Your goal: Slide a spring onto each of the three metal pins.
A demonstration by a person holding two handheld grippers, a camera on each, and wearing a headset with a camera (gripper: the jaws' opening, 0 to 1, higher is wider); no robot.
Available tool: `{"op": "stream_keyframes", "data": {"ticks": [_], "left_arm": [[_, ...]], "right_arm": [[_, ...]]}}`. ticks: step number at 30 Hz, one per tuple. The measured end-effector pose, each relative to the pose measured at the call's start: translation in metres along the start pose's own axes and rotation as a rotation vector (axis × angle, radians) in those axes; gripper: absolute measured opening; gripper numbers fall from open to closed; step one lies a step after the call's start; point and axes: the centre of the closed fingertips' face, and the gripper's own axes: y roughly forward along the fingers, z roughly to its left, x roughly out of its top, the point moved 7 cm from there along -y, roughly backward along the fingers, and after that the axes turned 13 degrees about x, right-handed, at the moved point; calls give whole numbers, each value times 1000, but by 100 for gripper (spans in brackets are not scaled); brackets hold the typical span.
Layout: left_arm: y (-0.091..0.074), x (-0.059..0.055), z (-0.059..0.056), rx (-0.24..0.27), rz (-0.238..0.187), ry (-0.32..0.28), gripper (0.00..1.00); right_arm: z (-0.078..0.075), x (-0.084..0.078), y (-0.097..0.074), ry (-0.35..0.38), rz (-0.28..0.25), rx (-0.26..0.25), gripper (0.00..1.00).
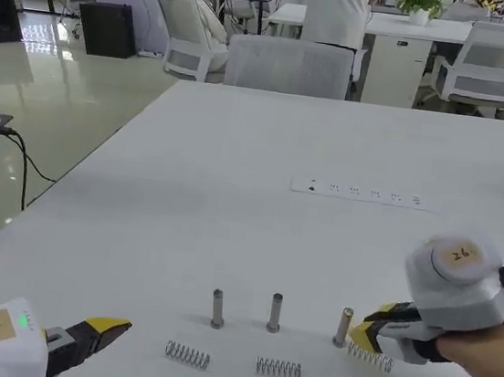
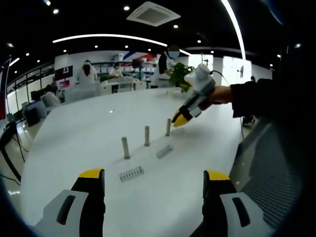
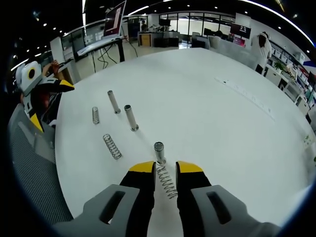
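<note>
Your right tool straddles the right spring, which lies on the tabletop at 6 o'clock of the right pin; whether the jaws pinch it, I cannot tell. Your left tool is released, jaws wide. The left spring and middle spring lie loose at 6 o'clock of the left pin and middle pin.
</note>
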Motion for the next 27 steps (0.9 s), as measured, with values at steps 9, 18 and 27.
{"op": "stream_keyframes", "data": {"ticks": [9,18,27], "left_arm": [[1,-1,0,-1,2,-4,78],[0,-1,0,3,2,-6,78],[0,-1,0,4,1,-6,78]], "right_arm": [[0,-21,4,18,71,28,14],[3,-33,5,25,140,49,12],[3,-36,4,3,165,49,8]]}}
